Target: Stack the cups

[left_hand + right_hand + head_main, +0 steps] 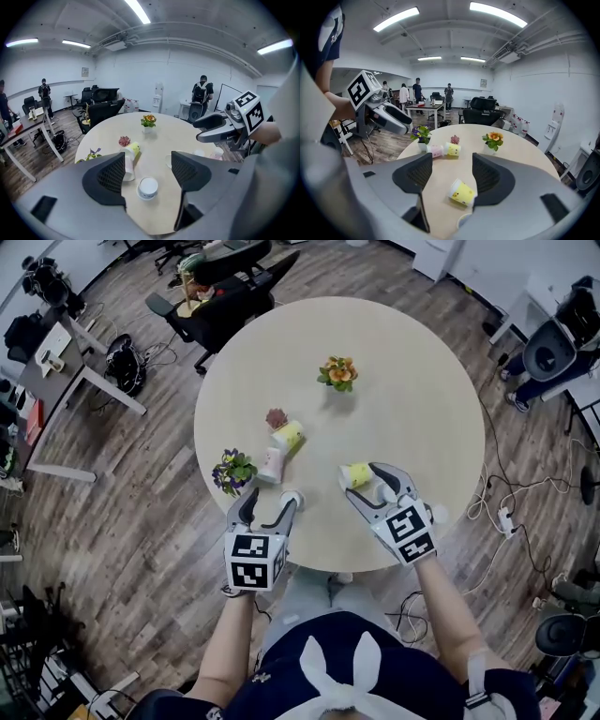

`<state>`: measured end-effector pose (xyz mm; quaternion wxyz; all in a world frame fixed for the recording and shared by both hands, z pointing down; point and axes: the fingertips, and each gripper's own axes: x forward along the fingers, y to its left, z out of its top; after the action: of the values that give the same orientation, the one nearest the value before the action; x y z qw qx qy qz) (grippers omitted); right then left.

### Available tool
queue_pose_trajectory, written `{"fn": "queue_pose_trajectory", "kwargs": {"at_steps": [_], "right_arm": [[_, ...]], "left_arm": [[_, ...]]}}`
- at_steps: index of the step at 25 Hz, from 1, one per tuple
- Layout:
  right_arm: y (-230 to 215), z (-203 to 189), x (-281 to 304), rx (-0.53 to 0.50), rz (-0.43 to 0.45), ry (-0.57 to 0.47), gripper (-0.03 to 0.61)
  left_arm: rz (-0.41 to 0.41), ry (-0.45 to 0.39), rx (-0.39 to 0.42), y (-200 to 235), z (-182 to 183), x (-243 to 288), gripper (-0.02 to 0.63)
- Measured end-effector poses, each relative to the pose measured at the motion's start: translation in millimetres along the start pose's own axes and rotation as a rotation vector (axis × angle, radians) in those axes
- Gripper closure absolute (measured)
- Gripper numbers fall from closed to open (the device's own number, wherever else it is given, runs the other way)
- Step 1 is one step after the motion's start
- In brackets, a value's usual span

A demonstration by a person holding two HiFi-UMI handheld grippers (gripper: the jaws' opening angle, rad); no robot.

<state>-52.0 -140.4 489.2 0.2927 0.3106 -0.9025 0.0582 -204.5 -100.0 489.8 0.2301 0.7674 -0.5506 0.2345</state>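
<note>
Cups lie scattered over the lower half of the round table [412, 362] in the head view.

1. Positions, head view
- One white cup [292, 499] stands upright at lower centre, just beside the right-hand finger of the left gripper [269, 502].
- One lone yellow cup [357, 474] lies on its side right of centre, between the fingers of the right gripper [361, 479].
- One pink cup [271, 465] and a second yellow cup [288, 435] lie on their sides left of centre, close together. Contact between them cannot be confirmed.
- A purple-flowered plant [233, 471] stands just left of the pink cup, a small reddish plant [276, 417] just above the second yellow cup, and an orange-flowered plant [338, 373] at upper centre, well apart from all cups.

2. Left gripper view
- The jaws of the left gripper [149, 161] stand wide apart and press on nothing.
- The white cup [148, 187] is upright on the table in the gap, lower centre, clear of both pads.

3. Right gripper view
- The jaws of the right gripper [451, 168] stand wide apart and grip nothing.
- The lone yellow cup [462, 192] lies on its side in the gap, close to the right-hand jaw and clear of the left-hand one. Contact with the right-hand jaw cannot be confirmed.
</note>
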Motion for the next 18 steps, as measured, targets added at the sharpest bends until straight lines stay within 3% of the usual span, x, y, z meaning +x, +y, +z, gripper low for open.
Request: {"fn": "queue_pose_trajectory", "kwargs": {"at_steps": [5, 9, 18], "right_arm": [[2.2, 22.1, 28.3, 0.008, 0.017, -0.007, 0.310], [-7.8, 35.6, 53.2, 0.044, 0.054, -0.014, 0.313], [-45.4, 40.8, 117.7, 0.143, 0.205, 0.039, 0.327]], "left_arm": [[-0.016, 0.077, 0.013, 15.8, -8.7, 10.1, 0.311], [-0.039, 0.089, 0.026, 19.4, -5.5, 20.0, 0.311], [-0.046, 0.138, 0.014, 22.2, 7.6, 49.6, 0.311]]}}
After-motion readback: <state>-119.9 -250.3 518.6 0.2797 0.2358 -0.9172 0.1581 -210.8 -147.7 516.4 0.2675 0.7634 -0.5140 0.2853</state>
